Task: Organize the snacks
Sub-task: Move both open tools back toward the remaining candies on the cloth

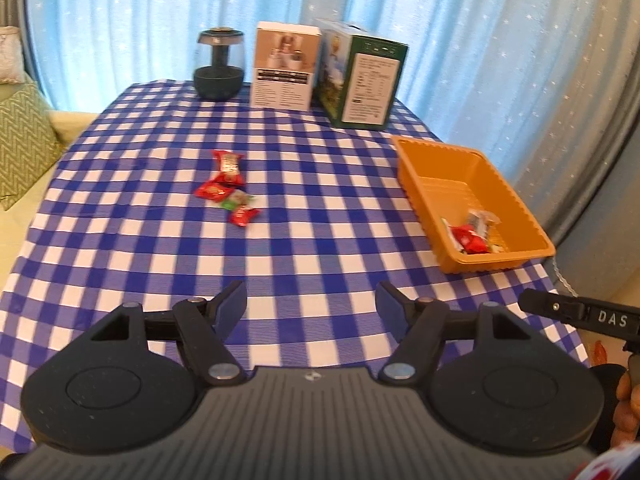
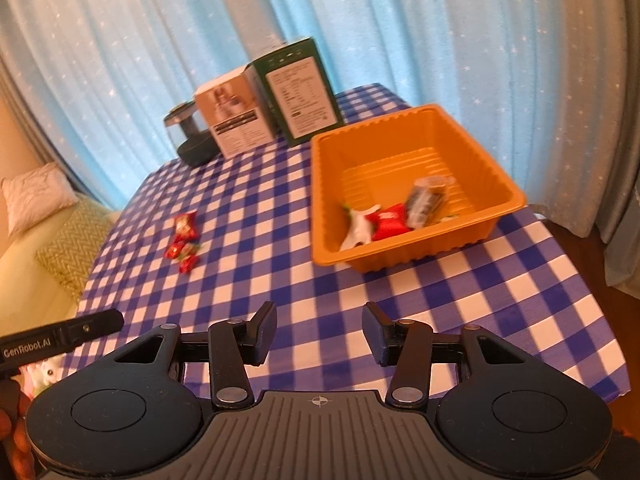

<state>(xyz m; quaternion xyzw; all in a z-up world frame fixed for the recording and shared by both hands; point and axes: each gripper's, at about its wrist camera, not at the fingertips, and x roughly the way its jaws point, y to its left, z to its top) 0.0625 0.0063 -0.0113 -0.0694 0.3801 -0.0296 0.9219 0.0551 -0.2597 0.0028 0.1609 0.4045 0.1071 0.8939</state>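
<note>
- The left gripper (image 1: 311, 304) hangs above the near edge of the table, its blue-padded jaws spread wide apart with nothing between them; only checked cloth shows in the gap.
- The right gripper (image 2: 319, 334) also hovers over the near edge, jaws apart and empty, pointing toward the orange tray.
- A black part of the right tool, lettered "DAS", pokes into the lower right of the left wrist view; a black part of the left tool, lettered "GenRobot.AI", shows at the lower left of the right wrist view.
- The table (image 1: 320, 208) is covered with a blue and white checked cloth.
- A small cluster of wrapped snacks (image 1: 227, 189) lies on the cloth near the middle of the table, toward its left side: mostly red wrappers, one with green, touching or just beside each other.
- The orange tray (image 2: 500, 216) sits at the right edge of the table, well apart from the loose cluster. It is a ribbed plastic tub.
- Inside the tray, at its near end, lie several snacks in tray (image 2: 394, 216): a red wrapper, a white one, and a darker silvery packet tilted against them.
- Along the far edge stand a white box (image 1: 285, 66) and a green box (image 1: 362, 76), touching or nearly so.
- A dark round glass-walled device (image 1: 219, 64) stands just left of the white box.
- Pale blue star-speckled curtains (image 1: 160, 8) hang behind the table.
- A green patterned cushion (image 1: 22, 140) rests on a seat beyond the left edge.
</note>
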